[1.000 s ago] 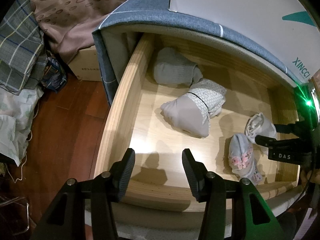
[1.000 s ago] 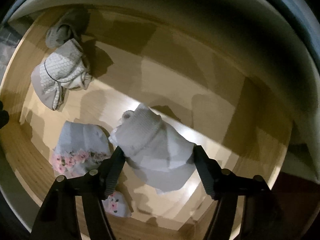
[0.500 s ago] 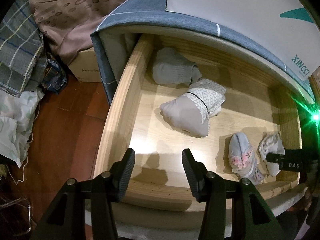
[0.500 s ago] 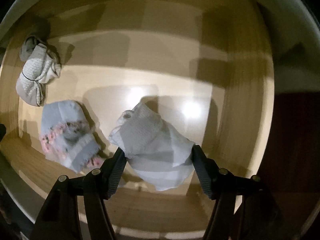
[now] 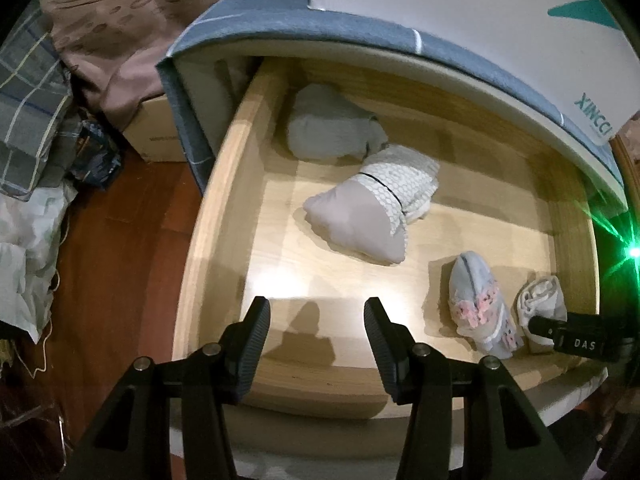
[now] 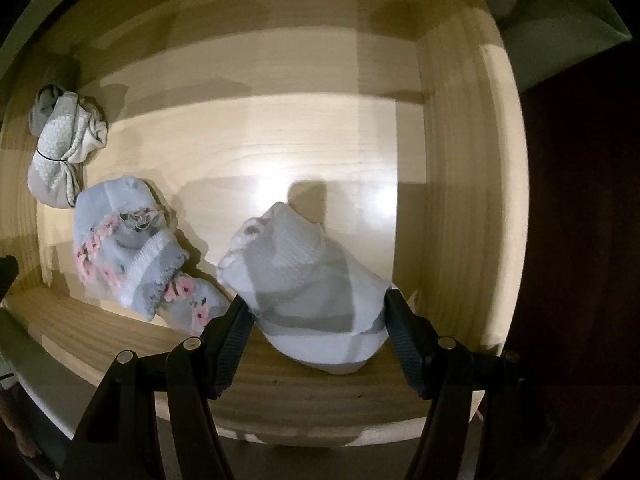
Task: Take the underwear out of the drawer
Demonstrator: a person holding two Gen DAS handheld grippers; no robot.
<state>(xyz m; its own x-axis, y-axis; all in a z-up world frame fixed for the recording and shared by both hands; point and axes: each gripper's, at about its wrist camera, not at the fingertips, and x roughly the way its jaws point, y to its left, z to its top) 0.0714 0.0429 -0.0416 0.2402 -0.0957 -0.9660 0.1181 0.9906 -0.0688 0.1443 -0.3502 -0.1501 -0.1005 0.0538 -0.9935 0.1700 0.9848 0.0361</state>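
right gripper (image 6: 318,312) apparently clamping white underwear (image 6: 308,280)

My drawer (image 5: 208,240) is pale wood, pulled open. On its floor lie a grey bundle (image 5: 332,124) at the back, a grey-and-white bundle (image 5: 368,216) touching it, and a floral pair (image 5: 476,304) near the front.

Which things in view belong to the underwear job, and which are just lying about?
Job:
- wooden drawer
- white bundle, clamped in the right gripper
- floral bundle
- honeycomb-print bundle
- grey bundle
- left gripper, open, holding nothing

Lying about:
- cardboard box
- plaid cloth
- brown spotted fabric
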